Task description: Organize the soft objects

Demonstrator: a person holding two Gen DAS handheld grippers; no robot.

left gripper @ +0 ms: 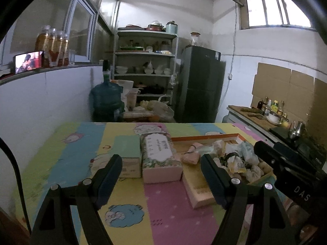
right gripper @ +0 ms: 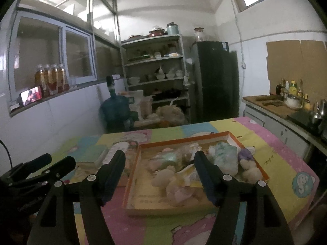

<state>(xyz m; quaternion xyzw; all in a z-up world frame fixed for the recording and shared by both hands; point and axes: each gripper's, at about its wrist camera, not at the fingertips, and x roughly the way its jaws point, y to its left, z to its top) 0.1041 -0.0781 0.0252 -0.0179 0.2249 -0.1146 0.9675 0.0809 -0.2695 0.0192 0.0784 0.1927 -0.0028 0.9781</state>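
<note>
A shallow orange-rimmed box [left gripper: 204, 137] [right gripper: 184, 139] lies on the colourful mat and holds several soft toys [left gripper: 235, 159] [right gripper: 177, 175], among them a teal-and-white plush [right gripper: 226, 157], a purple one [right gripper: 246, 154] and a cream one [right gripper: 250, 171]. A floral tissue pack [left gripper: 159, 155] lies left of the box, with a small green-topped carton [left gripper: 127, 153] beside it. My left gripper [left gripper: 161, 157] hovers open in front of the tissue pack, holding nothing. My right gripper [right gripper: 159, 154] is open above the box's near edge, empty. Each gripper shows at the edge of the other's view [left gripper: 286, 163] [right gripper: 40, 169].
The mat-covered table [left gripper: 81, 143] ends at a white wall on the left. Behind it stand a blue water jug [left gripper: 107, 100], a shelf rack with dishes [left gripper: 145, 61] and a dark fridge [left gripper: 201, 85]. A counter with bottles [left gripper: 265, 112] runs along the right.
</note>
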